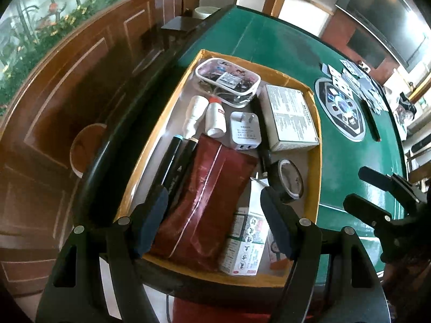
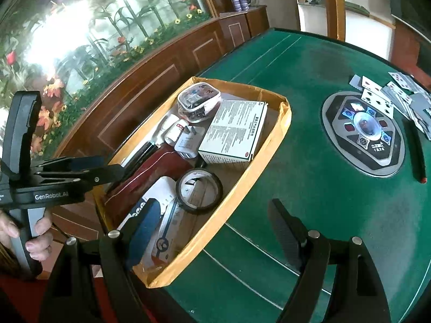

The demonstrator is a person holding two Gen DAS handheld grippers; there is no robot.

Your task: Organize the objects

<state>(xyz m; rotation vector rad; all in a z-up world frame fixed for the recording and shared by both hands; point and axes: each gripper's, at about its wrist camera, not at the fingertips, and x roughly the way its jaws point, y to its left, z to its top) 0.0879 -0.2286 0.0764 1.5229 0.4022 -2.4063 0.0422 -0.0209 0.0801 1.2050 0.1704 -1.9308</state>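
Both claws hang spread and empty over a full box at the worktop's left edge

The left claw straddles the red pouch in the box; the right claw spans the box's near right wall, the tape roll just beyond. To lift the pouch well, I would lower straight down and pinch it across its narrow width, clear of the markers

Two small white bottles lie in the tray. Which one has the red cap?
The right-hand bottle, lying beside the white charger in the left wrist view. Its cap is red-orange and it carries a red label; its neighbour on the left is all white.
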